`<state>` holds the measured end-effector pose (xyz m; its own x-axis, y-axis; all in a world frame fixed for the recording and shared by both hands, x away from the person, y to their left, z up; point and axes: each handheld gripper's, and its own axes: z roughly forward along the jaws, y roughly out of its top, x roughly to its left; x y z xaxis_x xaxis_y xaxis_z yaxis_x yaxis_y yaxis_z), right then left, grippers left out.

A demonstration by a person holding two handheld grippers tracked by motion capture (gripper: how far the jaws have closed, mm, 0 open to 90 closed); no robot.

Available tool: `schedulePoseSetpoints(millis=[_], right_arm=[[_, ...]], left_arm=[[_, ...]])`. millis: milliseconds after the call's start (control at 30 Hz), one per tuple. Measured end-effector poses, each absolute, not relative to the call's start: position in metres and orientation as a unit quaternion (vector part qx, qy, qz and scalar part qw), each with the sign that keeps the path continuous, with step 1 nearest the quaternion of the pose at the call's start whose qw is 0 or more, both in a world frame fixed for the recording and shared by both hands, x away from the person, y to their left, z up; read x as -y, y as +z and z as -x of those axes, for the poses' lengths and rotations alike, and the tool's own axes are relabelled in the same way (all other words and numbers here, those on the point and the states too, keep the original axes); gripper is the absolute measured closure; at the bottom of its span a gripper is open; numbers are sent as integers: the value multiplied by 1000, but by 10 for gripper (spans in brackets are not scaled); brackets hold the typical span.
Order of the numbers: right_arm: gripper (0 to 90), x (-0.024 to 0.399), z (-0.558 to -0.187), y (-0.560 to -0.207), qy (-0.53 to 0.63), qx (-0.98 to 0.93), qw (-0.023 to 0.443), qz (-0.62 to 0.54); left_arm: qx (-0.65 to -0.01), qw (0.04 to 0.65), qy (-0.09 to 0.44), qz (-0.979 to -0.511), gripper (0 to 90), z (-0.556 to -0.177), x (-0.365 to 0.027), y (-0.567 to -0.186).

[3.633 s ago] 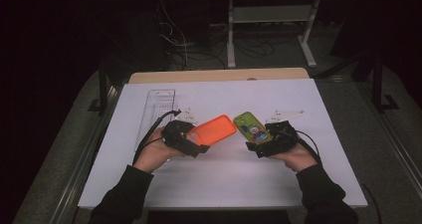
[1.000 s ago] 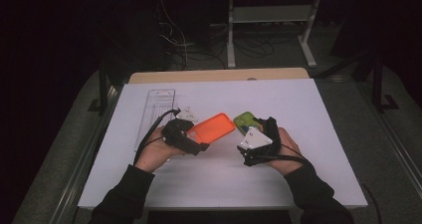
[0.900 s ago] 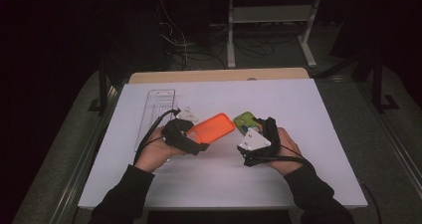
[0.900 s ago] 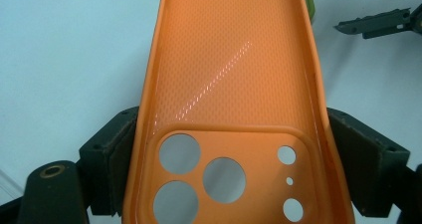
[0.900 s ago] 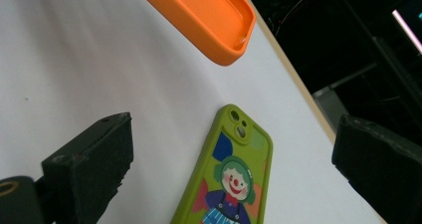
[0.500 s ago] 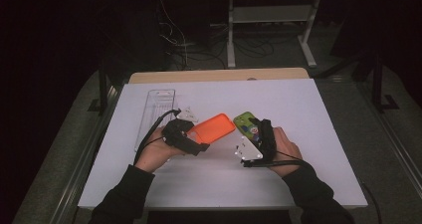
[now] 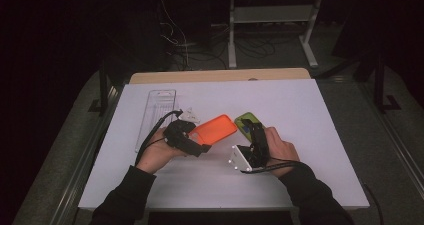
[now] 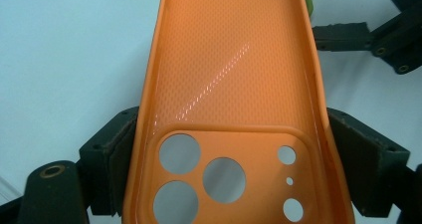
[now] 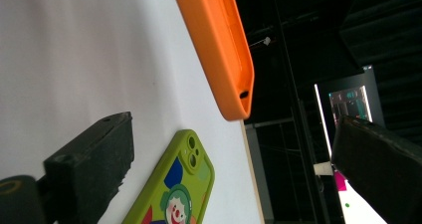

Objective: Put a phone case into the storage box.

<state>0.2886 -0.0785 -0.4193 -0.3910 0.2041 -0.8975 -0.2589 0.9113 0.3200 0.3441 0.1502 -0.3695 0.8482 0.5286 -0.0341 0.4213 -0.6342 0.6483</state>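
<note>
Our left gripper (image 8: pixel 229 184) is clamped across the camera end of the orange phone case (image 8: pixel 234 84), one pad on each long side wall, so the case runs straight out ahead of the jaws with its hollow side up. In the high view it lies low over the white table (image 7: pixel 310 110), pointing toward our right hand.

Our right gripper (image 9: pixel 234 179) has its jaws standing wide apart with nothing pressed between them. Between and just beyond them lies the green phone case (image 9: pixel 174 194), flat on the table with its clown picture up. The free end of the orange case hangs past it, farther out.

We judge both cases light and rubbery. The orange one is a thin shell that will bow or twist if squeezed hard across its open middle, so the stiffer camera end, where we have it, seems the sound place to hold. Its smooth, glossy skin may slip under a loose pinch.

For the green case, we would take it across its two long edges near one end, since it lies flat and offers little lip to get under.

A clear plastic tray (image 7: pixel 157 115) sits beyond our left gripper, well apart from both cases.
</note>
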Motion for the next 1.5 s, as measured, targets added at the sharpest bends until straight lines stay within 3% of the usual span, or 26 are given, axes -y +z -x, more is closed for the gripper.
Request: schedulePoseSetpoints(millis=[500,633,733,833,1133,1300,1500], right_arm=[[154,60,-288,-429,181,-789,584,67],[228,54,-288,-432,172,-779,596,89],[362,49,-285,-433,178,-771,605,88],[408,47,-284,-432,182,-769,606,89],[668,46,-282,-433,173,-765,611,106],[762,44,-280,-435,168,-764,612,114],[782,44,-279,-437,161,-759,619,122]], left_arm=[[-266,337,82,-900,159,-344,-150,-370],[-267,339,82,-898,159,-344,-149,-370],[-269,337,77,-899,159,-343,-148,-370],[-268,337,78,-899,159,-342,-148,-371],[-258,331,81,-904,159,-342,-147,-370],[-257,329,78,-905,159,-341,-145,-370],[-245,335,92,-905,147,-341,-146,-369]])
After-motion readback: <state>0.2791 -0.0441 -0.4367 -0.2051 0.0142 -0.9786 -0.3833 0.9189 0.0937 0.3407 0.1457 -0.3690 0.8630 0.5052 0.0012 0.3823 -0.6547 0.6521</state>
